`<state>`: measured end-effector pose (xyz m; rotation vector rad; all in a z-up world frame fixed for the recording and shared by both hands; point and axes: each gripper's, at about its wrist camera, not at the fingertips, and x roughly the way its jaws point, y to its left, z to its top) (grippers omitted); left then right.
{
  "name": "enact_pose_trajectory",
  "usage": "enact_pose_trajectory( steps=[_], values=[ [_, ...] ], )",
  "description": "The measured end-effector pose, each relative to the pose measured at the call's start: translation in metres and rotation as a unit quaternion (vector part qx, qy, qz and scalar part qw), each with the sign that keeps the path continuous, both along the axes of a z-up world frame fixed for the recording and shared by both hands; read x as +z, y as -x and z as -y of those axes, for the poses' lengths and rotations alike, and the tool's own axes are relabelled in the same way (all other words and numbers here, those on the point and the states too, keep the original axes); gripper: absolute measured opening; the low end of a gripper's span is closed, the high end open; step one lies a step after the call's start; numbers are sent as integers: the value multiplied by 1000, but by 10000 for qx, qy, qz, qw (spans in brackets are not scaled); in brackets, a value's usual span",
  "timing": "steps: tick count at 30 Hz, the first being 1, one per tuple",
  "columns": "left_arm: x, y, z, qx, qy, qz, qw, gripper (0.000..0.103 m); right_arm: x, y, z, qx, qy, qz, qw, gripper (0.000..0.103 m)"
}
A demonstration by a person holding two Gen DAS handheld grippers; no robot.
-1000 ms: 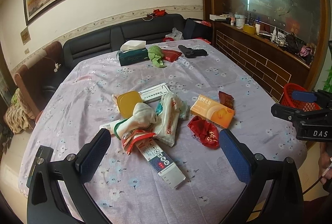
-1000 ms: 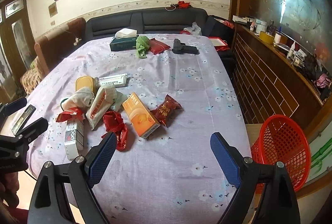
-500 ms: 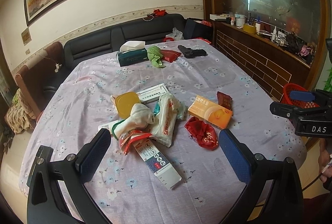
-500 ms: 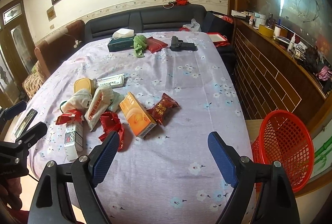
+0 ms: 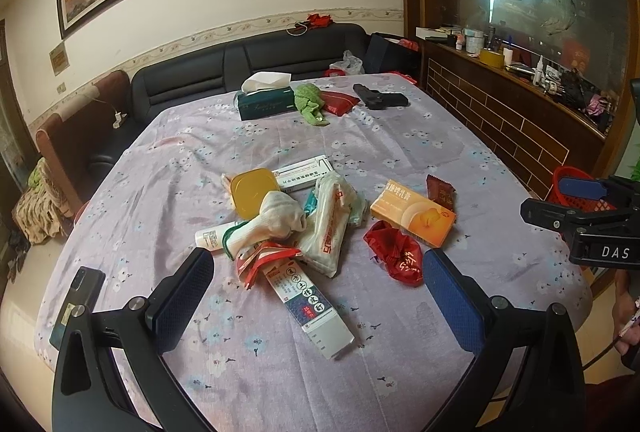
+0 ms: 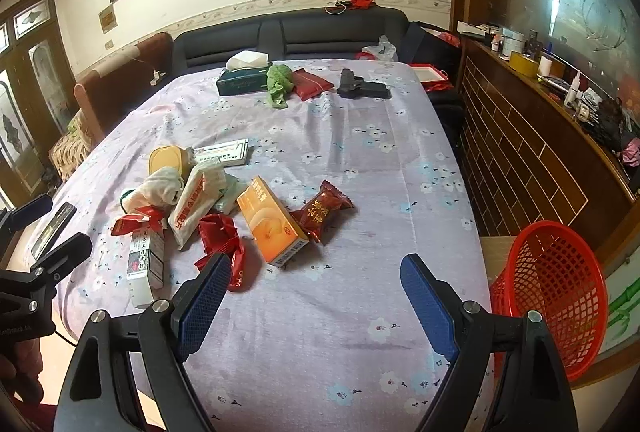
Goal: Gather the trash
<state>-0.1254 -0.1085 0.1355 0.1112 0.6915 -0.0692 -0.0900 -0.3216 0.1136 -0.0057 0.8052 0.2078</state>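
While hovering above the near edge of the table (image 5: 400, 136), covered in a lilac flowered cloth, left gripper (image 5: 316, 296) spread wide, blue pads far apart, nothing between them. Right gripper (image 6: 314, 292) likewise gaping, empty, poised over bare cloth. In the left wrist view, trash heaped at the centre: long white medicine box (image 5: 310, 306) just above the gripper gap, pointing toward 5 o'clock; torn red-and-white wrapper (image 5: 264, 258) touching its upper end; crumpled white cloth (image 5: 276, 220) and white plastic packet (image 5: 330, 228) piled at 12 o'clock of that; yellow tin lid (image 5: 254, 192) and flat white carton (image 5: 306, 174) behind the pile. Crumpled red wrapper (image 5: 396, 252) at 3 o'clock of the heap, orange box (image 5: 412, 218) touching it at 1 o'clock, dark red candy packet (image 5: 440, 190) just beyond the box. Black phone (image 5: 78, 306) near the table edge at 9 o'clock. At the far end, around 12 o'clock: green tissue box (image 5: 266, 102), green rag (image 5: 310, 102), red pouch (image 5: 336, 100), black toy pistol (image 5: 380, 99). In the right wrist view, red mesh basket (image 6: 556, 296) off the table at 3 o'clock, beside the brick-patterned cabinet (image 6: 520, 160), apparently empty.
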Motion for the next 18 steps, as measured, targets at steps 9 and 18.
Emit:
enact_pose_trajectory(
  steps=[9,18],
  values=[
    [-16,-10,-18,348,232,-512,9978,103,-6,-6,-6,175,-31,-163,9997,85],
    [-66,-34,-56,903,1140,-1730,9741,79,-16,-12,-15,478,-124,-478,9976,69]
  ],
)
